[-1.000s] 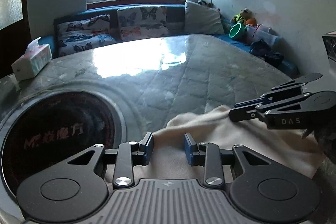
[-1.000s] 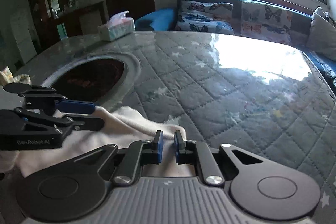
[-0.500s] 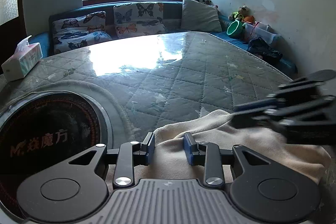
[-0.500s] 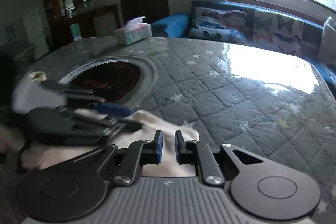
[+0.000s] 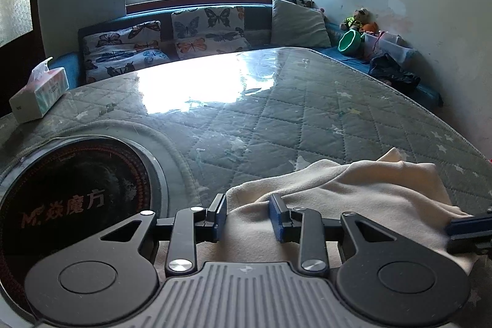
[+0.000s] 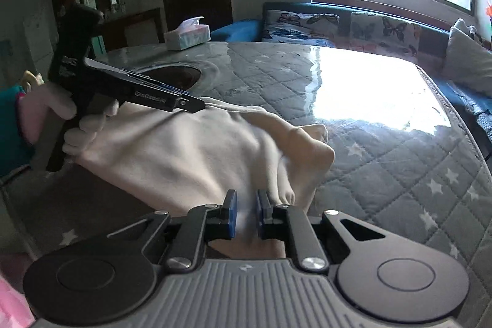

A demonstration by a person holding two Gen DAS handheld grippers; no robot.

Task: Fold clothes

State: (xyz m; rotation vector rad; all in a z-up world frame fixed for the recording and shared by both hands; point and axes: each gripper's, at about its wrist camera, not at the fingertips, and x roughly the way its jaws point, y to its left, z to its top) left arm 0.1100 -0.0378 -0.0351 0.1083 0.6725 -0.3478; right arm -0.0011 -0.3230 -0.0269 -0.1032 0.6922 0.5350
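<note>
Since a second ago the cloth has risen off the bench: left gripper wide astride its edge, right gripper narrow, pinching it; fold starting.

The quilted table lies open across the frame centre and right; a tissue box stands at left, cushions behind.

right claw cut by frame edge, cream garment motion-blurred near its folds
</note>
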